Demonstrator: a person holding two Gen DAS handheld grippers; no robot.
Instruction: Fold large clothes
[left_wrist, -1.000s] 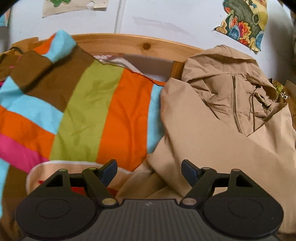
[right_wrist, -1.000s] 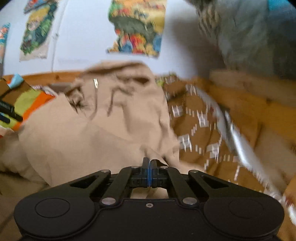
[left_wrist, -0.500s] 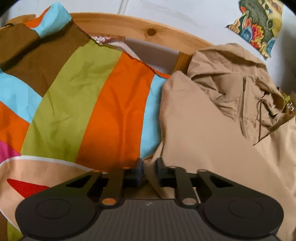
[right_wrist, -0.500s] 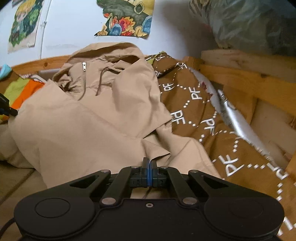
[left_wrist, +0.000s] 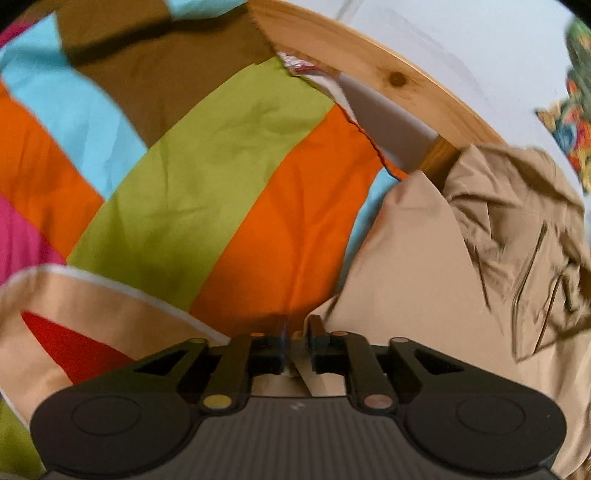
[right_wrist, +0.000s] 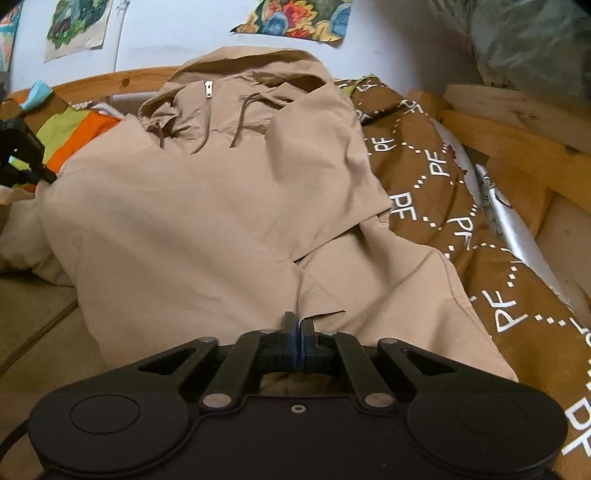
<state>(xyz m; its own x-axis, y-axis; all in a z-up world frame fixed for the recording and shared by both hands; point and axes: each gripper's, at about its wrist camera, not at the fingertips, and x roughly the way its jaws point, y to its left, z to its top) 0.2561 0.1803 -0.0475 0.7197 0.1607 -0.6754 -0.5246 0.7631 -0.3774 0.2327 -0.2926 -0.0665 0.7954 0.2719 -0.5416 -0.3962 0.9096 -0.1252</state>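
Closed now, the left claw (left_wrist: 297, 332), which a second ago stood wide over the striped quilt (left_wrist: 229, 206), and it has pinched a fold of the tan jacket (right_wrist: 207, 221) at the jacket's left edge, a sliver of tan cloth showing between the narrowed jaws. Over on the other side, the right claw (right_wrist: 298, 328) stays clamped as before, jaws pressed together on the jacket's near hem, a small flap of cloth poking up just beyond the tips. That jacket lies spread on the bed, hood (right_wrist: 251, 62) up at the far end against the wooden bed frame (right_wrist: 122, 79), zipper and brown drawstrings showing below it (the left view is smeared with motion, so the zipper reads only as streaks there). One side panel is folded over the body, its edge running diagonally toward the right claw. To the jacket's left sits the quilt in orange, green, blue and brown bands; to its right, a brown blanket (right_wrist: 461, 221) printed with white letters. Colourful pictures (right_wrist: 295, 16) hang on the white wall behind. From the right view, the left claw is just visible at the jacket's far left corner.
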